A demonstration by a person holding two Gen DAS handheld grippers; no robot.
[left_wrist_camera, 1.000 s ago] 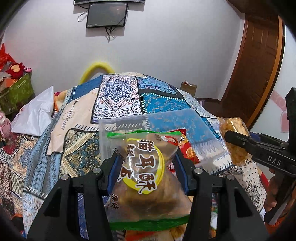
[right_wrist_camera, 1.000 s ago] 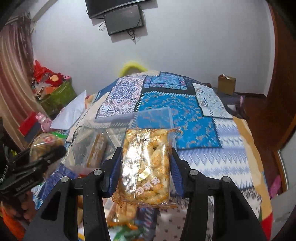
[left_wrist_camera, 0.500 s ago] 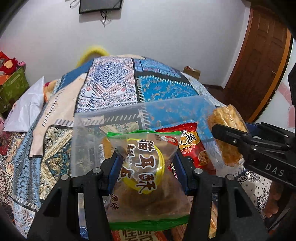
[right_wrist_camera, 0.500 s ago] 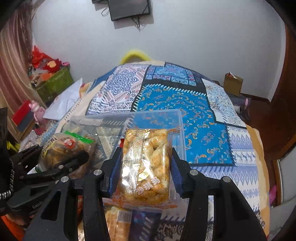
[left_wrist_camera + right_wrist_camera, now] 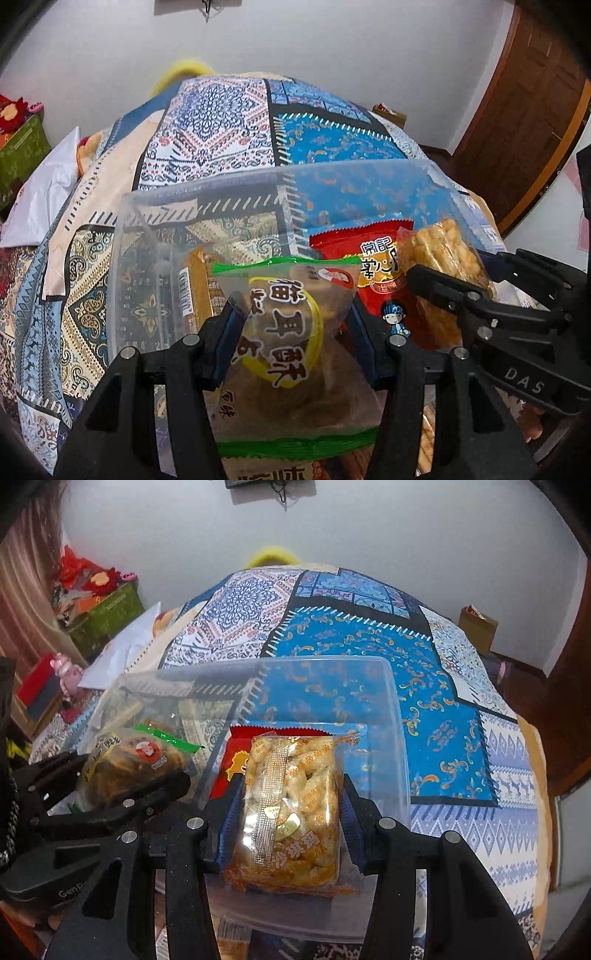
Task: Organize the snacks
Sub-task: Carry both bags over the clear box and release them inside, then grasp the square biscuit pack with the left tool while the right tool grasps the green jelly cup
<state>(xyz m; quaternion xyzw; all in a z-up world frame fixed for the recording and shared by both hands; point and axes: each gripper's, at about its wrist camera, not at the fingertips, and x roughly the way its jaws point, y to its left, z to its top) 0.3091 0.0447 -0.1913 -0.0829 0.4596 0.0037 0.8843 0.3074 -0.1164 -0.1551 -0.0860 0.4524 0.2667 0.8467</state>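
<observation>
Bed covered by a patchwork quilt (image 5: 221,122) in blue, white and tan printed panels; it extends ahead of both claws and fills most of each view.

Clear rectangular plastic storage box (image 5: 155,221) sits on the quilt directly ahead of and below both claws. Its far wall stands beyond the fingertips in both wrist views; right wrist view shows its right wall (image 5: 400,738) just right of the right claw.

Left claw (image 5: 295,325): black frame, blue pads. Jaws are opening, with a clear snack bag with green sealed edges and a yellow ring label (image 5: 291,332) between them; the pads are against the bag's sides. Bag hangs over the box's left half.

Right claw (image 5: 291,805): jaws narrow, closed on a clear packet of golden fried twists with a glittery centre seam (image 5: 295,805). Packet is upright between the pads, over the box's right half. In the left wrist view this claw (image 5: 443,280) enters from the right with the packet (image 5: 443,251) at its tip.

Red foil snack packet with yellow print (image 5: 369,266) lies inside the box, just beyond the left claw's right finger and beside the right claw's load.

Brown-gold wrapped bar (image 5: 195,284) stands in the box just past the left claw's left finger.
</observation>
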